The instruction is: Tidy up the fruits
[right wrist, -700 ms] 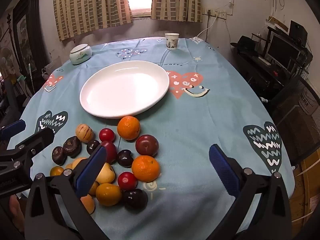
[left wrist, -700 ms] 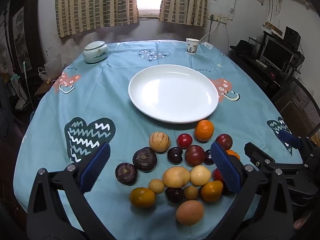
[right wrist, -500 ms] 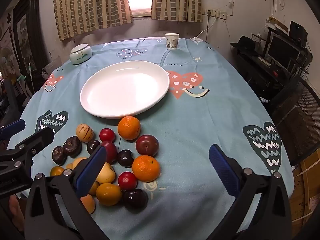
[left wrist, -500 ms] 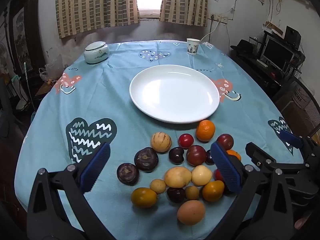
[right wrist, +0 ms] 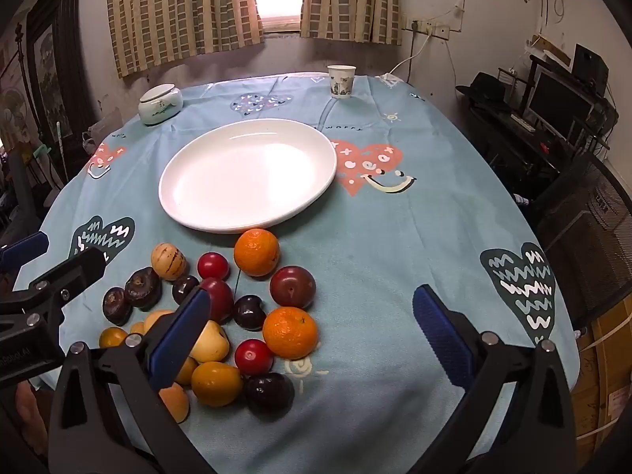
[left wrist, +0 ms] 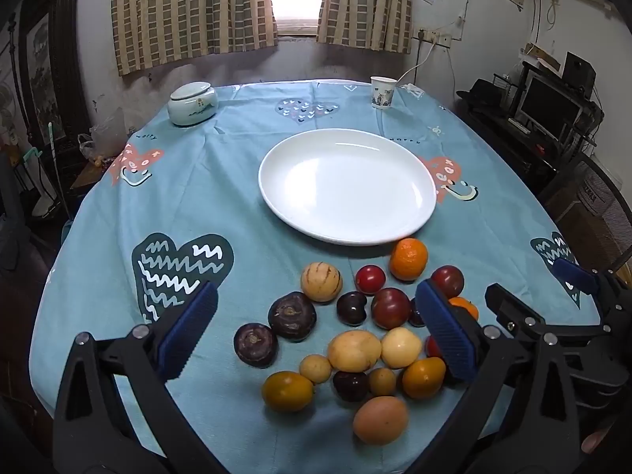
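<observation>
A pile of several fruits lies on the blue tablecloth in front of an empty white plate [left wrist: 347, 185] [right wrist: 247, 173]. Among them are an orange [left wrist: 408, 258] [right wrist: 256, 252] by the plate's near rim, a second orange [right wrist: 290, 331], dark plums, a striped pale melon [left wrist: 321, 281] [right wrist: 168, 260], yellow fruits and a brown egg-shaped one [left wrist: 380, 419]. My left gripper [left wrist: 316, 330] hovers open above the pile, nothing between its blue pads. My right gripper [right wrist: 312, 333] hangs open over the pile's right side, holding nothing.
A white lidded jar [left wrist: 192, 103] [right wrist: 160, 104] stands at the table's far left and a paper cup [left wrist: 382, 92] [right wrist: 341, 81] at the far right. A desk with a monitor [left wrist: 549, 108] and a black mesh chair [right wrist: 592, 237] flank the right side.
The left wrist view has shifted slightly, so the plate and fruits sit a little lower and further right. The right gripper has hardly moved. Both stay open.
</observation>
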Tool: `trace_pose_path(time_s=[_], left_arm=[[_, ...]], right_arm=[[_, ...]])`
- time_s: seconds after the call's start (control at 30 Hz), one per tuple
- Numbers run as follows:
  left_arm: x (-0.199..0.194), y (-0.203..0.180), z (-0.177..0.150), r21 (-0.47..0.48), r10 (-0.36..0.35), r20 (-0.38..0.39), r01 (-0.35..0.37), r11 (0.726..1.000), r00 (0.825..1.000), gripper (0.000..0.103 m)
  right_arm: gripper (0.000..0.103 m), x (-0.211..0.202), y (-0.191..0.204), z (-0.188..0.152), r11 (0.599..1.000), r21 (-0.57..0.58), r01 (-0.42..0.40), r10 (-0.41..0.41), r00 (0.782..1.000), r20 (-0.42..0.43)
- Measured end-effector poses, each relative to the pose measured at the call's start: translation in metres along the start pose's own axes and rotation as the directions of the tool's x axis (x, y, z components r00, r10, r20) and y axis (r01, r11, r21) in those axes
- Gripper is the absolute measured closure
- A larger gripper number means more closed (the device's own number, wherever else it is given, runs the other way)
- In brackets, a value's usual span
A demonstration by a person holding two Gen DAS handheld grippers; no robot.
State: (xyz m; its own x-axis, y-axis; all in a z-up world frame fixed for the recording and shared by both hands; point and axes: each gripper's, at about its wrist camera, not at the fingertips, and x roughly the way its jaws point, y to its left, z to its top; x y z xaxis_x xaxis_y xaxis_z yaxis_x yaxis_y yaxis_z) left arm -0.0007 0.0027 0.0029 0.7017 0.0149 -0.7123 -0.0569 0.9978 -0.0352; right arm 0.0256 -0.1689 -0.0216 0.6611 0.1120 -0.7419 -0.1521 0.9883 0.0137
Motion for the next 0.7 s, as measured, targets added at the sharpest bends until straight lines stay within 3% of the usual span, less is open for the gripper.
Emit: trace_pose_path(time_s=[0.7], left_arm=[[0.0031,0.0019,-0.0046,0.0,-0.005,-0.009,0.005,1.0,1.0,0.002]], right_arm=[[0.001,0.0048,0.0015,-0.0071,1.0,-0.015,-0.008,0.008,1.0,-0.009]])
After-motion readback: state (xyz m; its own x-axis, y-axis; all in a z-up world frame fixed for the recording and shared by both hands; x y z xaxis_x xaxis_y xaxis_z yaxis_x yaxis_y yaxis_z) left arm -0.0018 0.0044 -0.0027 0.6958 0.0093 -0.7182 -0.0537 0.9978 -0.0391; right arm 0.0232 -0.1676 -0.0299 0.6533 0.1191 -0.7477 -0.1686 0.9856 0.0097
